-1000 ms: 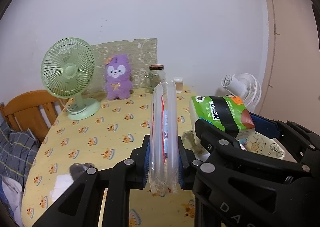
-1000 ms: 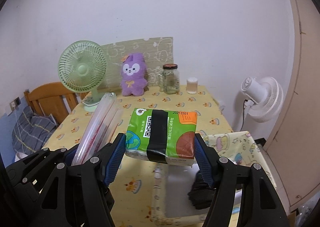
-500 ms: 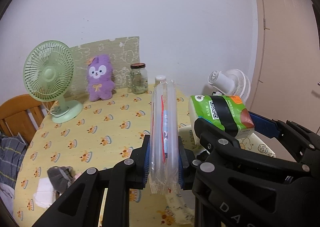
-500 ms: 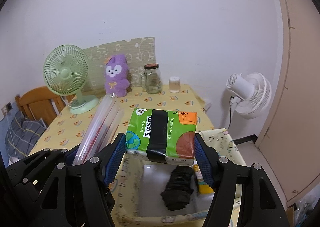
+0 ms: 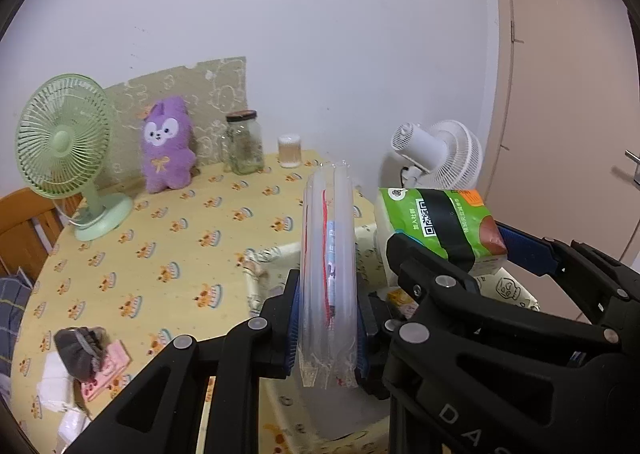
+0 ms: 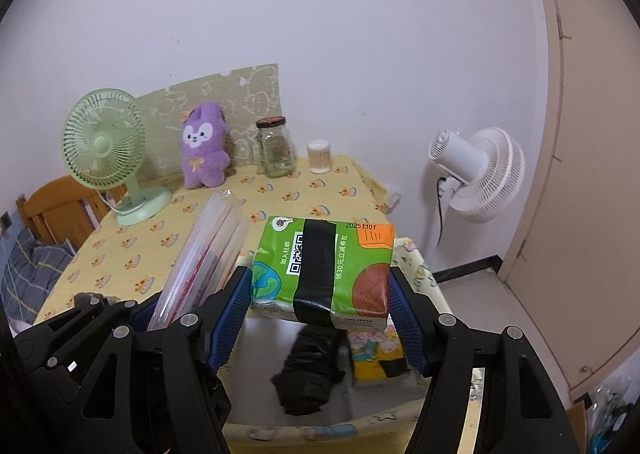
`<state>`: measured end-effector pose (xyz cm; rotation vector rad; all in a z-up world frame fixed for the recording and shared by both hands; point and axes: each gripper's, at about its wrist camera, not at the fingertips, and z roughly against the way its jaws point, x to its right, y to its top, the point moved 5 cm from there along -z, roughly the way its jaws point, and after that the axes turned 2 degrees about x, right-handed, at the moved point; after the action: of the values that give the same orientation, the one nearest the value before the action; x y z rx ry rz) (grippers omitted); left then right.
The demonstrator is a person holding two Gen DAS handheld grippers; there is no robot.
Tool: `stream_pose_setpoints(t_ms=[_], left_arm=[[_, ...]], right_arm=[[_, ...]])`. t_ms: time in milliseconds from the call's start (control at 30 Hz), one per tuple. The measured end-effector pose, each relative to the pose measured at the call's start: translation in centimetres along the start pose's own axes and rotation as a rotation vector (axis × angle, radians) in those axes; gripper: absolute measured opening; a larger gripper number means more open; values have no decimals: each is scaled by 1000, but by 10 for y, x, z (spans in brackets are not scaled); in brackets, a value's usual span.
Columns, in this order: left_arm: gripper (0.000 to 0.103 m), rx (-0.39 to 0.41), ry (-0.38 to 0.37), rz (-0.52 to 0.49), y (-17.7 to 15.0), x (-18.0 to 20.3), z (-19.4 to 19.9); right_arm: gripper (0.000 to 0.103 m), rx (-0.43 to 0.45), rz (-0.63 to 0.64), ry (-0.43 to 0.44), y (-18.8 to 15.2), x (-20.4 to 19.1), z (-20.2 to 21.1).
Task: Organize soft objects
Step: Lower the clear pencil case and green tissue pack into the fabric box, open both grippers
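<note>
Right now, from the left wrist camera, the left hand-held gripper (image 5: 327, 328) is clenched on a clear plastic bag (image 5: 329, 266), folded flat and standing upright between the blue pads. Below and beyond it sits the fabric storage bin (image 5: 256, 286), pushed up against the edge of the desk (image 5: 160, 250). Just to the right, the green tissue pack (image 5: 436, 224) rides in the other tool. Back on the desk, at the near left, a grey sock (image 5: 78, 348) lies on a pink item beside some white pieces, so I'd judge more sorting is left. The purple plush (image 5: 166, 148), green fan (image 5: 64, 146) and jar (image 5: 243, 142) stand well away at the far side.

From the right wrist camera, the right hand-held gripper (image 6: 320, 296) grasps the tissue pack (image 6: 324, 266) across its width, held level directly above the bin's open mouth. Inside the bin (image 6: 304, 430) a black bundle (image 6: 310, 366) lies near the middle and a yellow printed item (image 6: 376, 358) to its right.

To do this step well, I'd lower the pack further into the bin before letting go, aiming for the bare floor left of the black bundle. The two tools sit very close together, so release one load at a time and keep the bag's tall edge clear of the pack. The bin walls look soft; brushing them could fold them inward.
</note>
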<state>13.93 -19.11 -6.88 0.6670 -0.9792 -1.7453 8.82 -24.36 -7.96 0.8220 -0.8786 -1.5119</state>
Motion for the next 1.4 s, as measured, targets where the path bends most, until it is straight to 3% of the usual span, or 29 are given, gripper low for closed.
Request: stream_pose_setpoints(t_ms=[233,367,500,767,867,933,1400], left_arm=[[25,-43,-19,-21,-9,13,-13],[43,-69,-20,-39,-14,18,-16],[70,-69,-15,-65,-16,23,-16],[79,-79,-13,-66,-14,23,-23],[83,-75,-6,-60,-12,22,-24],[85,-71,-4,-59,-10,20,-25],[87,-48,-2,-55,-7,15,-10]], right_arm=[[70,-28,-19,-27,-12,16,-7],[70,-49,-32,-30,-19,20,-13],[71,-61,-45,-34,-24,24,-17],[75,-72,-61,-19,-23,25,-27],[85,-69,-59,-17,-21,25,-29],[98,-60,-68,-8,-20,24,-30],[100,-45,-66,-22,-16,17,-17]])
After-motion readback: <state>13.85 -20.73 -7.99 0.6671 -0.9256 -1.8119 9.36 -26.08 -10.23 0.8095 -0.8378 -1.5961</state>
